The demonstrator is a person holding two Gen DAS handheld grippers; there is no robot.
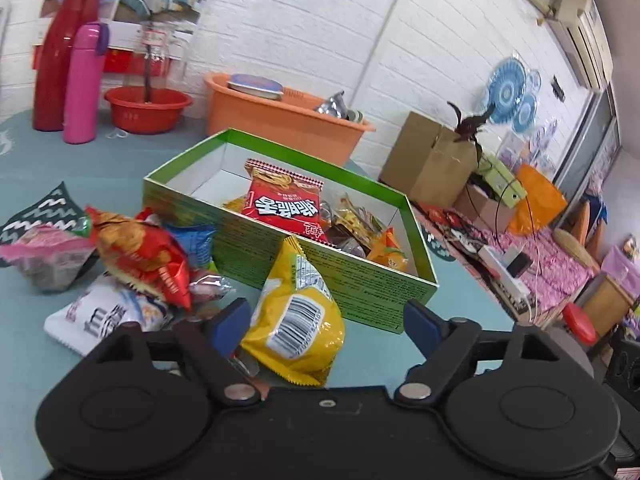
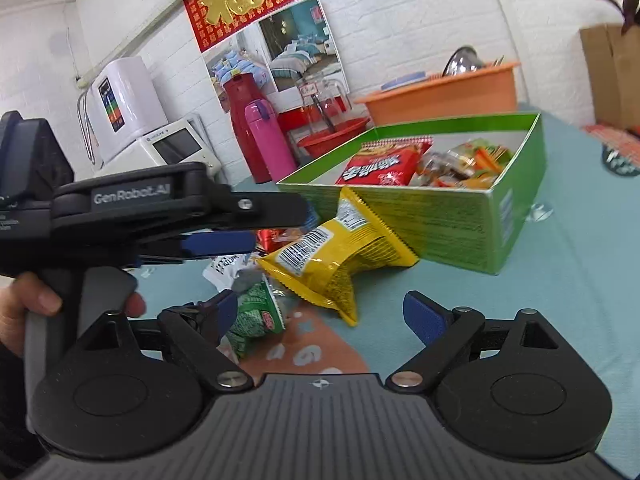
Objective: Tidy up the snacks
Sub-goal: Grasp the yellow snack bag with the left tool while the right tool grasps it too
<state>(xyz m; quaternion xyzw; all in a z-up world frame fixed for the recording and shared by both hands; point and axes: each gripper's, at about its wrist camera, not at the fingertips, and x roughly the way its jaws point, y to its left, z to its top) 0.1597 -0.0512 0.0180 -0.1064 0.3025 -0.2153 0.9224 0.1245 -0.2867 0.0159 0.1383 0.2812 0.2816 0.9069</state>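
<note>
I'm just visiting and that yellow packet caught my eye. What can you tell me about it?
The yellow snack bag is a puffy, glossy foil-like pouch with crimped zigzag ends, sealed, showing a white barcode label. It lies on the teal tablecloth, its upper end leaning against the green box. It sits between the left gripper's open blue fingers, which do not visibly press on it.

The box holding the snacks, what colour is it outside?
Green outside, white inside; clearest in the right wrist view.
</note>
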